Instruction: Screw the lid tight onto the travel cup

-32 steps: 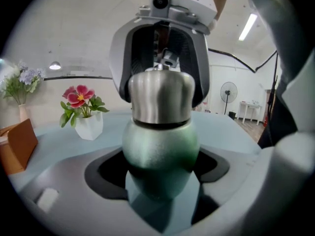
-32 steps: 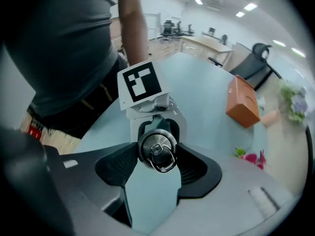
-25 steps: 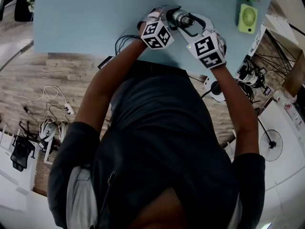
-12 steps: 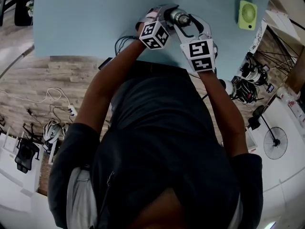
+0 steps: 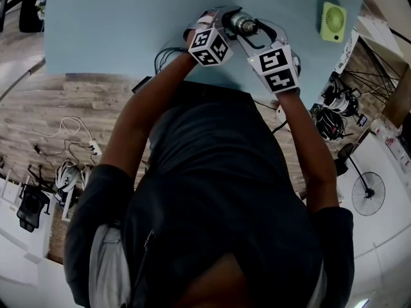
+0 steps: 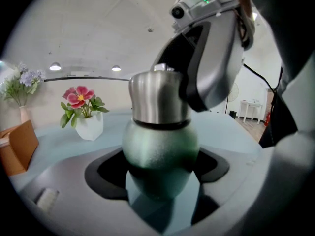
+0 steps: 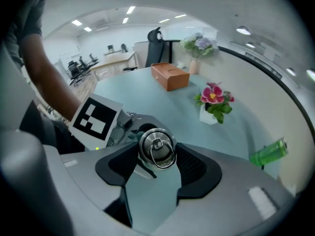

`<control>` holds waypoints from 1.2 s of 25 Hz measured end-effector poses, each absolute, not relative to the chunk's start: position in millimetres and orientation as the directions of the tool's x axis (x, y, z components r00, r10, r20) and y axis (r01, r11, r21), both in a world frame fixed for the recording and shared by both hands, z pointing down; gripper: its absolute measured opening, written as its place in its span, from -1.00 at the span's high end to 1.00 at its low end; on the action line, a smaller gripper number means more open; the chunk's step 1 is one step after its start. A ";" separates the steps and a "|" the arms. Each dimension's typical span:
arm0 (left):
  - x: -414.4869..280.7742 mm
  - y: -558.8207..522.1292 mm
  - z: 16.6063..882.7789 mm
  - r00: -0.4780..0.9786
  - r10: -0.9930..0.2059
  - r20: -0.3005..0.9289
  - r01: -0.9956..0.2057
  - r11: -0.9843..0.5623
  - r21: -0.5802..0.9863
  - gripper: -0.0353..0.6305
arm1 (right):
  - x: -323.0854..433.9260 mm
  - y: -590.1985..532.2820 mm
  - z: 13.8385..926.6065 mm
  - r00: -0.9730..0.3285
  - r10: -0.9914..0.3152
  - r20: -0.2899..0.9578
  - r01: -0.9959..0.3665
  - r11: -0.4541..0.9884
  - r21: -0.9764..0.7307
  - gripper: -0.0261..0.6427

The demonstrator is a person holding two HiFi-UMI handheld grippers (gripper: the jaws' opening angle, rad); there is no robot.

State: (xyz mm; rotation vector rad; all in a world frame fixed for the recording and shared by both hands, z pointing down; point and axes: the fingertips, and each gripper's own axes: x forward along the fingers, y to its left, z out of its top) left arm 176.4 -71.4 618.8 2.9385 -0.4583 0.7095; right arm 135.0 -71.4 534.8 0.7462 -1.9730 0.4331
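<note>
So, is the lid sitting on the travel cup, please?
On: the steel lid caps the green cup, with the right gripper closed around it.

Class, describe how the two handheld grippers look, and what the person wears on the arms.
Both the left gripper and right gripper have smooth grey bodies with black pads lining the jaws. Each carries a white cube printed with black square markers. The person wears a dark short-sleeved shirt.

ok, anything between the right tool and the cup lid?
Nothing visible. The right tool is closed directly on the round steel lid, with nothing wedged in on either side. The left tool grips the green metal travel cup below it.
</note>
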 end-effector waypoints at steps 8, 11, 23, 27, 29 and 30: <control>176.9 -73.5 617.9 0.846 -0.268 0.460 -0.307 -0.952 0.009 -0.36 | 130.7 -55.8 532.0 -0.220 0.078 0.972 0.171 0.984 -0.041 0.18; 176.5 -73.1 616.6 0.847 -0.270 0.459 -0.308 -0.951 0.008 -0.36 | 127.6 -55.7 537.2 -0.151 0.084 0.985 0.329 0.944 -0.030 0.22; 175.5 -72.9 617.6 0.849 -0.258 0.461 -0.295 -0.955 0.008 -0.36 | 124.6 -70.2 535.4 -0.372 -0.218 0.902 -0.396 0.916 0.059 0.22; 174.8 -73.4 616.8 0.850 -0.259 0.458 -0.295 -0.955 0.008 -0.36 | 125.8 -75.3 534.6 -0.341 -0.406 0.848 -0.607 0.784 0.132 0.22; 173.8 -72.7 616.9 0.849 -0.260 0.459 -0.297 -0.955 0.007 -0.36 | 125.5 -75.1 534.6 -0.330 -0.438 0.836 -0.639 0.756 0.145 0.22; 173.6 -72.0 616.8 0.849 -0.261 0.460 -0.297 -0.955 0.007 -0.36 | 125.3 -74.4 534.5 -0.327 -0.444 0.834 -0.644 0.751 0.147 0.22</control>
